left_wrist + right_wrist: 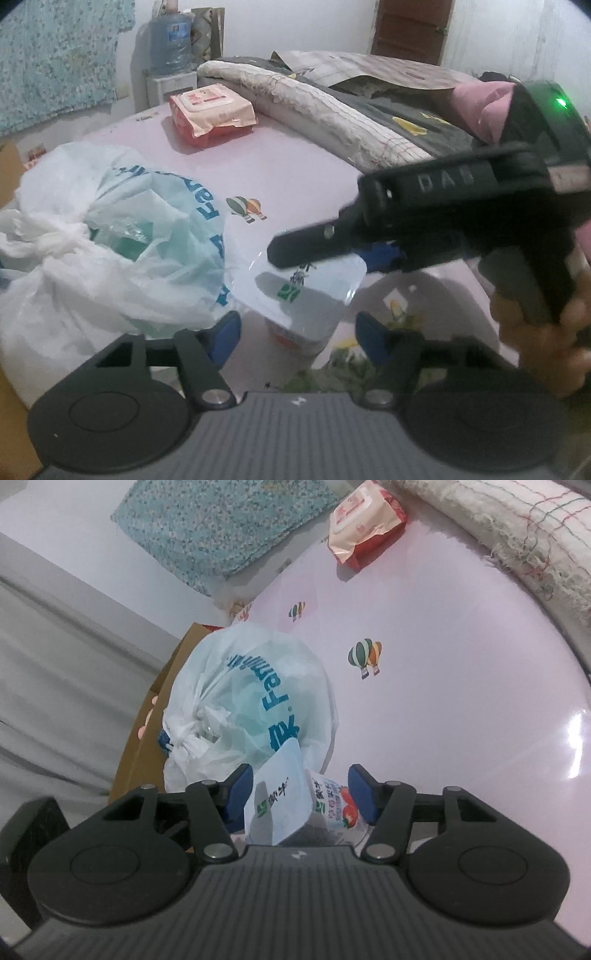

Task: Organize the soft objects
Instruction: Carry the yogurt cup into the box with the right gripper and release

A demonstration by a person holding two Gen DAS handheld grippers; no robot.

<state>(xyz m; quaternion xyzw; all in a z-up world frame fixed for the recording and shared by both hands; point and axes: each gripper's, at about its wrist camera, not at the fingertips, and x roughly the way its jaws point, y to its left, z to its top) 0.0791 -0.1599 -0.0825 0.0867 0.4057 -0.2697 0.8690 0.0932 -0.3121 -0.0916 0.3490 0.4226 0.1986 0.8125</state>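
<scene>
A small yogurt cup (295,338) with its foil lid (306,284) peeled up stands on the pink bed sheet (295,166). My left gripper (299,334) is open, with its blue pads on either side of the cup and clear of it. The right gripper (327,254) reaches in from the right, held by a hand (535,325). In the right wrist view the right gripper (302,795) has its pads against the cup (332,805) and its raised lid (280,794). A knotted white plastic bag (122,240) (251,698) sits just left of the cup.
A red pack of wipes (210,110) (365,524) lies further back on the sheet. A rolled cream blanket (321,107) (517,528) and dark bedding line the far right. A cardboard box (147,757) stands beside the bed behind the bag. A water bottle (170,40) is by the wall.
</scene>
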